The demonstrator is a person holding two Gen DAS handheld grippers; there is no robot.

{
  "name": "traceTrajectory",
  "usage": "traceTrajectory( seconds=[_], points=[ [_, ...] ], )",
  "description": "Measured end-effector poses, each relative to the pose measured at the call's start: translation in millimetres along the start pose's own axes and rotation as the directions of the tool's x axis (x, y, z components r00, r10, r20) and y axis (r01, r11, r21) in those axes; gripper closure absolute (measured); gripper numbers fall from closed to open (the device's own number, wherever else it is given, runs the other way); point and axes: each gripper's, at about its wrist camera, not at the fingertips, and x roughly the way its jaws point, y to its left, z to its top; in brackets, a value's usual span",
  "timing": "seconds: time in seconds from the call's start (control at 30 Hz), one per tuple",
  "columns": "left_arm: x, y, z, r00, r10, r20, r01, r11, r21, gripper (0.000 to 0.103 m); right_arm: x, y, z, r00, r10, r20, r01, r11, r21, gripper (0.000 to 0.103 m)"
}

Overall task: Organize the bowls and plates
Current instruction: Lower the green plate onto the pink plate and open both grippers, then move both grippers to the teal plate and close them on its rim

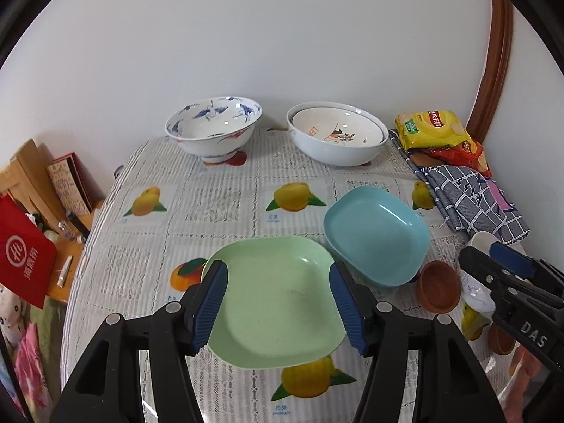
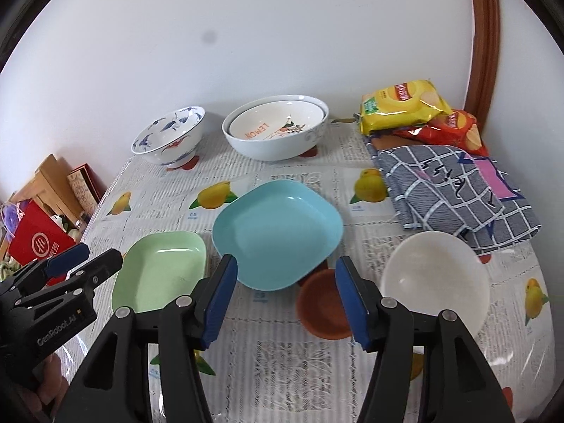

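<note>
A green plate (image 1: 278, 299) (image 2: 162, 271) lies flat on the table. My left gripper (image 1: 278, 305) hovers over it, open and empty, a finger above each side. A blue plate (image 1: 377, 236) (image 2: 278, 232) leans with one edge on a small brown bowl (image 1: 439, 290) (image 2: 324, 305). My right gripper (image 2: 283, 299) is open and empty above the near edge of the blue plate and the brown bowl. A white bowl (image 2: 437, 278) sits to the right. A blue-patterned bowl (image 1: 215, 127) (image 2: 169, 135) and two nested white bowls (image 1: 338, 134) (image 2: 278, 128) stand at the back.
Snack bags (image 1: 430, 128) (image 2: 405, 105) and a folded checked cloth (image 1: 472, 201) (image 2: 454, 194) lie at the back right. The table (image 1: 211, 204) has a fruit-print cover. A red bag (image 1: 21, 257) and boxes stand off its left edge. A wall is behind.
</note>
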Motion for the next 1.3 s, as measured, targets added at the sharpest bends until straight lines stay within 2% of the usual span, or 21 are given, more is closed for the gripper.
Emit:
traceTrajectory(
  seconds=[0.07, 0.23, 0.37, 0.5, 0.63, 0.73, 0.9, 1.03, 1.17, 1.3],
  points=[
    [-0.2, -8.0, 3.2, 1.0, 0.015, 0.014, -0.016, 1.0, 0.017, 0.044, -6.6, -5.8, 0.4, 1.0, -0.006, 0.008, 0.006, 1.0, -0.005, 0.041],
    [1.6, -21.9, 10.2, 0.998, 0.039, 0.043, -0.041, 0.998, 0.042, 0.042, -17.2, -16.0, 0.6, 0.999, -0.05, 0.021, 0.051, 0.997, -0.049, 0.041],
    [10.3, -27.8, 14.9, 0.998, 0.036, 0.043, -0.037, 0.999, 0.033, 0.042, -13.6, -25.2, 0.3, 0.998, -0.055, 0.0, 0.055, 0.997, -0.046, 0.041],
    [20.0, -34.3, 17.8, 0.997, 0.064, 0.054, -0.067, 0.996, 0.055, 0.042, -2.1, -34.8, 1.2, 0.999, -0.045, -0.022, 0.044, 0.999, -0.028, 0.041],
    [37.3, -36.4, 23.8, 1.0, 0.027, 0.005, -0.027, 0.998, 0.056, 0.042, 11.3, -39.6, 4.4, 0.999, -0.033, -0.034, 0.033, 0.999, -0.013, 0.041],
    [57.9, -43.1, 25.9, 0.997, 0.001, -0.074, 0.006, 0.996, 0.089, 0.042, 24.7, -42.1, 8.3, 0.998, -0.031, -0.047, 0.031, 1.0, -0.001, 0.041],
    [81.6, -49.3, 31.8, 0.995, -0.007, -0.1, 0.015, 0.996, 0.086, 0.042, 53.9, -46.7, 18.2, 0.996, -0.031, -0.082, 0.032, 0.999, 0.012, 0.041],
    [100.2, -52.8, 39.9, 0.993, 0.001, -0.118, 0.009, 0.996, 0.087, 0.042, 74.3, -47.0, 29.6, 0.993, -0.057, -0.104, 0.057, 0.998, -0.004, 0.047],
    [117.2, -57.5, 45.1, 0.991, 0.018, -0.131, -0.004, 0.994, 0.109, 0.042, 92.9, -44.7, 38.1, 0.991, -0.063, -0.118, 0.061, 0.998, -0.015, 0.048],
    [135.1, -55.2, 47.3, 0.985, 0.02, -0.169, -0.005, 0.996, 0.09, 0.042, 113.8, -43.5, 39.5, 0.986, -0.067, -0.154, 0.066, 0.998, -0.01, 0.052]
  ],
)
